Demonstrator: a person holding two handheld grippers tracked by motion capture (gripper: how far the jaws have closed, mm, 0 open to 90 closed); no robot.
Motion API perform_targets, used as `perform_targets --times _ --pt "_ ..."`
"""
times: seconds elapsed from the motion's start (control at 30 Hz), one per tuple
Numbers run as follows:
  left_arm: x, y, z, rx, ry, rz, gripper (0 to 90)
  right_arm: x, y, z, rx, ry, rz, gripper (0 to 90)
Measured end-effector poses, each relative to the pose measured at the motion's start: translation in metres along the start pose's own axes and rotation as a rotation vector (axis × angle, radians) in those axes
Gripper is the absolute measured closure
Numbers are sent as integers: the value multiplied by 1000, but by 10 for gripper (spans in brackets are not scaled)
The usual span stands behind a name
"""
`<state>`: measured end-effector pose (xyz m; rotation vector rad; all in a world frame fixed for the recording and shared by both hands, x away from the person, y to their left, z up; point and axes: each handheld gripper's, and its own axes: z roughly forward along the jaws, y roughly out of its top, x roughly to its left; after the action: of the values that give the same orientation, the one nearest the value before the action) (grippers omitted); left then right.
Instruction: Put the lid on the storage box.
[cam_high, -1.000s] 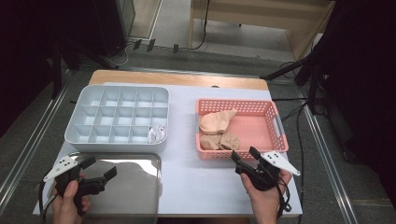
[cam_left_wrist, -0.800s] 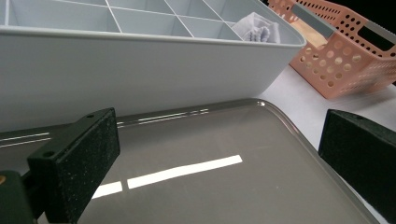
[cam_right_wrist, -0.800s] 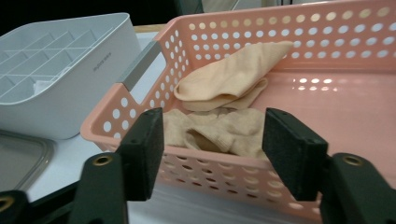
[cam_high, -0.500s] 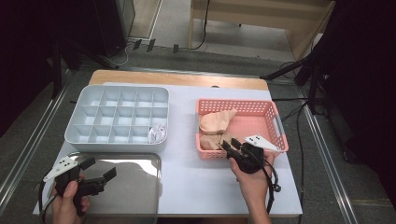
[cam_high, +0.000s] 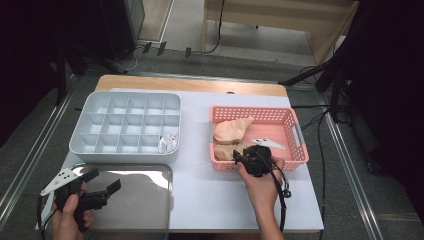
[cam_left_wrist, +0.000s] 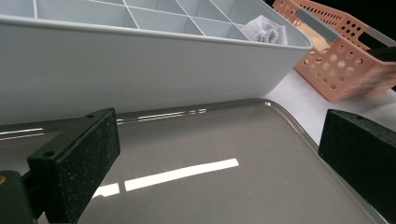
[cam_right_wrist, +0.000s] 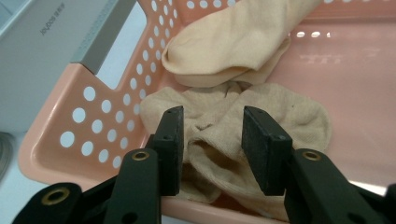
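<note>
At the far left of the high view the left gripper (cam_high: 102, 186) hangs over the near left corner of the table, held in the person's left hand (cam_high: 67, 216), its jaws spread wide with nothing between them; beneath it lies a shiny metal tray (cam_high: 140, 200), and in the left gripper view the same tray (cam_left_wrist: 201, 158) reflects a strip of light between the two black pads. Just beyond the tray stands a grey divided organiser (cam_high: 125, 127), its near wall close to the tray's far rim; one compartment at its near right corner holds a crumpled white cloth (cam_high: 168, 143), seen also in the left gripper view (cam_left_wrist: 267, 29). Further right, apart from the organiser across a strip of white table (cam_high: 200, 190), sits a pink perforated basket (cam_high: 295, 132); inside it, towards its left side, lie beige socks, a smoother upper sock (cam_high: 232, 131) resting on a crumpled lower sock (cam_high: 226, 150). The right gripper (cam_high: 243, 161) reaches over the basket's near wall; in the right gripper view its jaws (cam_right_wrist: 211, 135) stand partly apart, one on each side of a fold of the crumpled lower sock (cam_right_wrist: 289, 116), not yet pinching it; whether the pads touch the fabric I cannot tell; the upper sock (cam_right_wrist: 224, 42) lies just beyond.
</note>
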<state>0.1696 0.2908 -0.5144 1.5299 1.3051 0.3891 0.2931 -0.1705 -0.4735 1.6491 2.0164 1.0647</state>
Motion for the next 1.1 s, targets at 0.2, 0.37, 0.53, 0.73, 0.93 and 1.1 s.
perform_targets --times 0.2,0.37,0.53,0.73,0.93,1.1 --pt "4 0 -3 -5 8 -17 0 -2 2 3 23 -14 11 858" --pt "6 -1 -5 -4 13 -20 0 -3 4 -6 -59 -9 -4 896" --pt "6 -3 -5 -2 16 -20 0 -2 9 -20 -175 37 2 898" --pt "6 -4 -5 2 19 -20 0 6 17 -33 -289 127 -27 898" --pt "7 -5 -4 6 23 -21 0 5 15 -24 -235 94 -19 896" --pt "8 -5 -4 7 24 -22 0 -2 7 -12 -164 107 0 889"
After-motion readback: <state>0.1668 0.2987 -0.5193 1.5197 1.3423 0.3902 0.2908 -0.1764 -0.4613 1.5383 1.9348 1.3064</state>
